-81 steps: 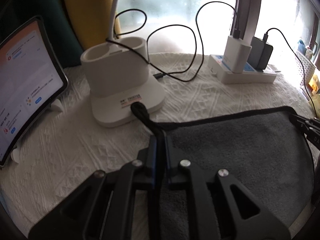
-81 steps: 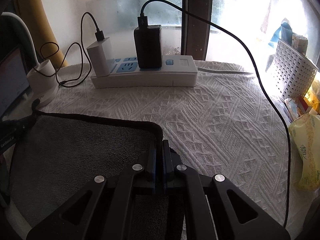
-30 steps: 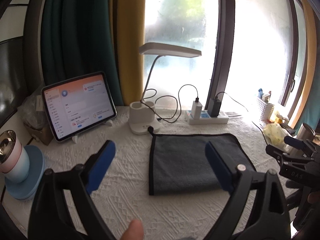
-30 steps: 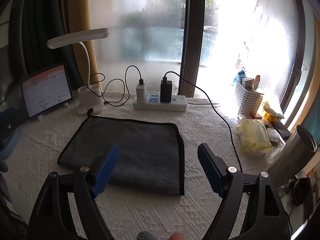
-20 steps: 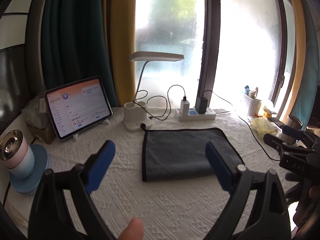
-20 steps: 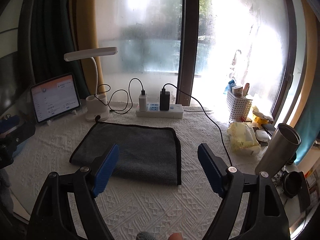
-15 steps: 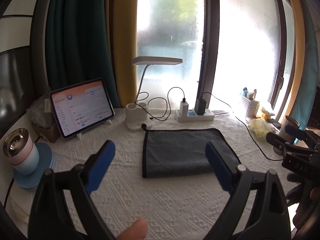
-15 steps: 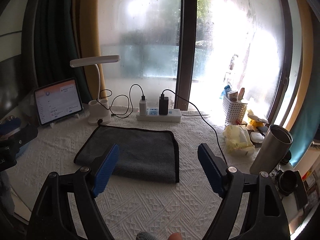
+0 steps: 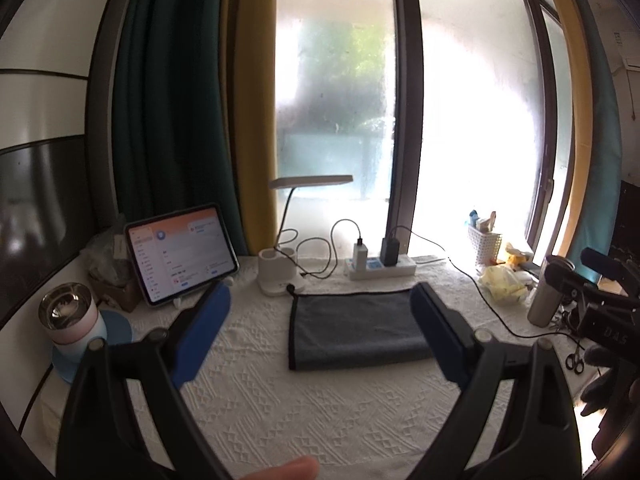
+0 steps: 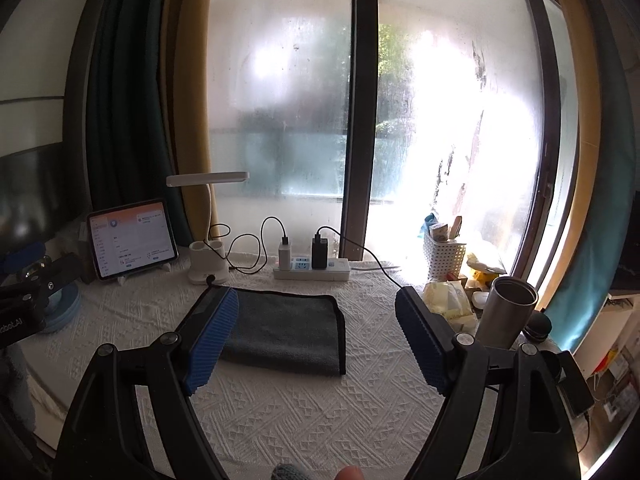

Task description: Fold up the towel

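Observation:
A dark grey towel (image 9: 352, 326) with a black hem lies folded and flat on the white textured tablecloth (image 9: 280, 408); it also shows in the right wrist view (image 10: 284, 332). My left gripper (image 9: 320, 332) is open and empty, held well back from the towel and above the table. My right gripper (image 10: 316, 336) is open and empty, also pulled back above the near side. The right gripper shows at the right edge of the left wrist view (image 9: 592, 292), and the left gripper shows at the left edge of the right wrist view (image 10: 24, 280).
Behind the towel stand a white lamp base (image 9: 278, 274), a power strip with chargers (image 9: 380, 266) and a tablet (image 9: 180, 252). A pink cup on a blue coaster (image 9: 72, 320) is at left. A steel tumbler (image 10: 504, 312), tissue pack (image 10: 448, 300) and white basket (image 10: 444, 256) are at right.
Both grippers let go of the towel's far corners, opened wide, and drew back and up from the table. The folded towel stays flat where it was laid.

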`<move>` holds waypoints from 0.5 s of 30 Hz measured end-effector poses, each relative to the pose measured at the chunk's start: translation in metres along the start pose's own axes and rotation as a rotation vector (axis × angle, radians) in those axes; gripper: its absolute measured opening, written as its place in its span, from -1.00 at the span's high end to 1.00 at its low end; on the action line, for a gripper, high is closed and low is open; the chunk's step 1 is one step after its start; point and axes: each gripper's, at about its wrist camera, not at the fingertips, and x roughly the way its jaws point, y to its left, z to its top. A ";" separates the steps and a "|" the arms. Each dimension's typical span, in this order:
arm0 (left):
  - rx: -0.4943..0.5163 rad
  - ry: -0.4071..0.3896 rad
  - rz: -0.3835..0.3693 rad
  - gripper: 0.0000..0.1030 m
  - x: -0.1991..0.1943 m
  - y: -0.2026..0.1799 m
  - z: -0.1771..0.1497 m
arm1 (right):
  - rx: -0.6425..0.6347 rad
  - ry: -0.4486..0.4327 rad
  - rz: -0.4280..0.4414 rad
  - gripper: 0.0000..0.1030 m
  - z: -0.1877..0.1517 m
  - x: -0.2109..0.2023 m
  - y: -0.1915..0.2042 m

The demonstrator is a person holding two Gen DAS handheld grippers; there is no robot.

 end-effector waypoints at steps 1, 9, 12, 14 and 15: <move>0.004 -0.007 0.000 -0.80 -0.005 -0.001 0.002 | 0.000 -0.010 -0.002 -0.62 0.002 -0.005 -0.001; 0.016 -0.098 -0.014 -0.80 -0.042 -0.008 0.019 | 0.004 -0.102 -0.010 -0.62 0.015 -0.047 -0.003; 0.032 -0.129 -0.018 -0.80 -0.051 -0.012 0.021 | 0.005 -0.137 -0.014 -0.62 0.019 -0.060 -0.003; 0.041 -0.143 -0.019 -0.80 -0.056 -0.013 0.022 | 0.005 -0.157 -0.016 -0.62 0.022 -0.068 -0.003; 0.042 -0.148 -0.021 -0.80 -0.058 -0.014 0.023 | 0.004 -0.166 -0.017 -0.62 0.023 -0.071 -0.004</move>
